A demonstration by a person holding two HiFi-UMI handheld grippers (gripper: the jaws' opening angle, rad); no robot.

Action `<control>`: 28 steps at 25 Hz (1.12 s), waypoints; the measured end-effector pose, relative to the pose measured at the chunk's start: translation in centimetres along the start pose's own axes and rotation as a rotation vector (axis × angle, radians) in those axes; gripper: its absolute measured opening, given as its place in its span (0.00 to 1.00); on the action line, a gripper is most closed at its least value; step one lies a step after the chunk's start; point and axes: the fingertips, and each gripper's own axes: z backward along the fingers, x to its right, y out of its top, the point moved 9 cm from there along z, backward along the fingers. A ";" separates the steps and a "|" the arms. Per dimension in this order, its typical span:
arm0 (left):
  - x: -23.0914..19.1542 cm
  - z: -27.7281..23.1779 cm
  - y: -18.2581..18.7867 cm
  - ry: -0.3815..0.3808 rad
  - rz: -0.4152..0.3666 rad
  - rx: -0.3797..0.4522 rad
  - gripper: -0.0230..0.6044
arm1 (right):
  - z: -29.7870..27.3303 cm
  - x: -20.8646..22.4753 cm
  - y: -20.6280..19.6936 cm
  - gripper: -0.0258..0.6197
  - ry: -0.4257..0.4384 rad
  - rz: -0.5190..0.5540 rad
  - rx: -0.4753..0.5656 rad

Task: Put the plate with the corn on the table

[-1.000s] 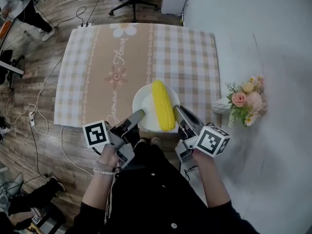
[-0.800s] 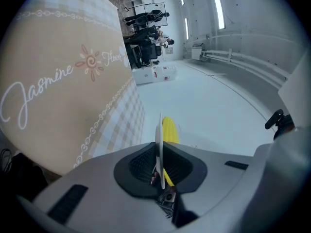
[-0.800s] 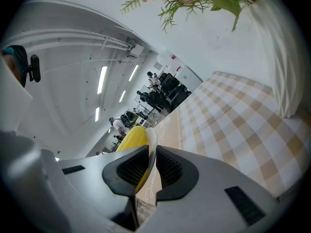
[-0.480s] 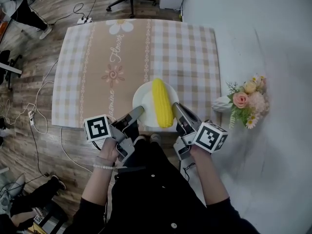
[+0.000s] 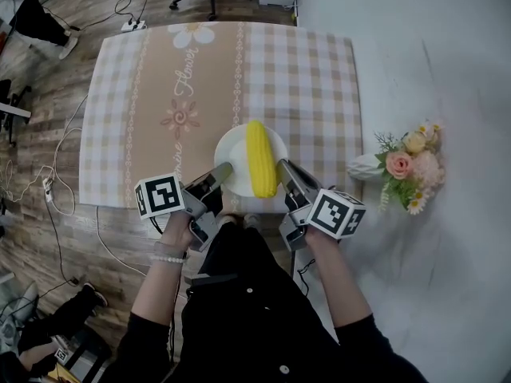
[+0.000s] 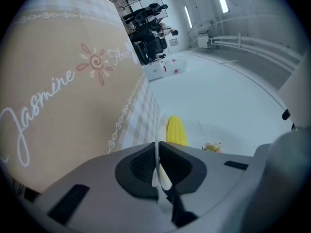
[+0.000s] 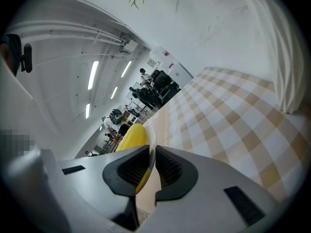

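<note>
The table (image 5: 303,78), under its checked cloth, fills the upper part of my head view. The plate (image 5: 227,146) sits over its near edge, right in front of me. I cannot tell from here whether its underside touches the cloth. The corn (image 5: 259,158) lies loose along the middle of the plate, pointing away from me. My left gripper (image 5: 222,170) is pinched on the near-left rim and my right gripper (image 5: 283,168) on the near-right rim. Each gripper view shows the thin white rim clamped between dark ribbed pads, with the cob just beyond.

As I judge it, the step in hand is the set-down. To do it well I should hold both rims at one height so the cob does not roll, and carry the plate a little farther in from the edge. Then I should lower it flat until the cloth bears it, and only then part both pairs of jaws together and draw straight back.
</note>
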 end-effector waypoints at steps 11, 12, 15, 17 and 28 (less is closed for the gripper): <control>-2.6 -2.2 2.0 0.075 -0.046 -0.026 0.08 | -2.9 2.8 -0.3 0.15 -0.065 0.004 -0.048; -2.8 -2.3 2.1 0.083 -0.051 -0.031 0.08 | -3.1 3.0 -0.4 0.15 -0.074 0.001 -0.056; -3.3 -2.9 2.6 0.103 -0.069 -0.049 0.08 | -3.7 3.6 -0.5 0.16 -0.094 0.010 -0.071; -3.8 -3.4 3.0 0.116 -0.081 -0.060 0.08 | -4.2 4.0 -0.4 0.16 -0.105 0.024 -0.078; -5.5 -5.5 4.9 0.186 -0.129 -0.080 0.09 | -7.0 5.8 0.1 0.17 -0.150 0.076 -0.131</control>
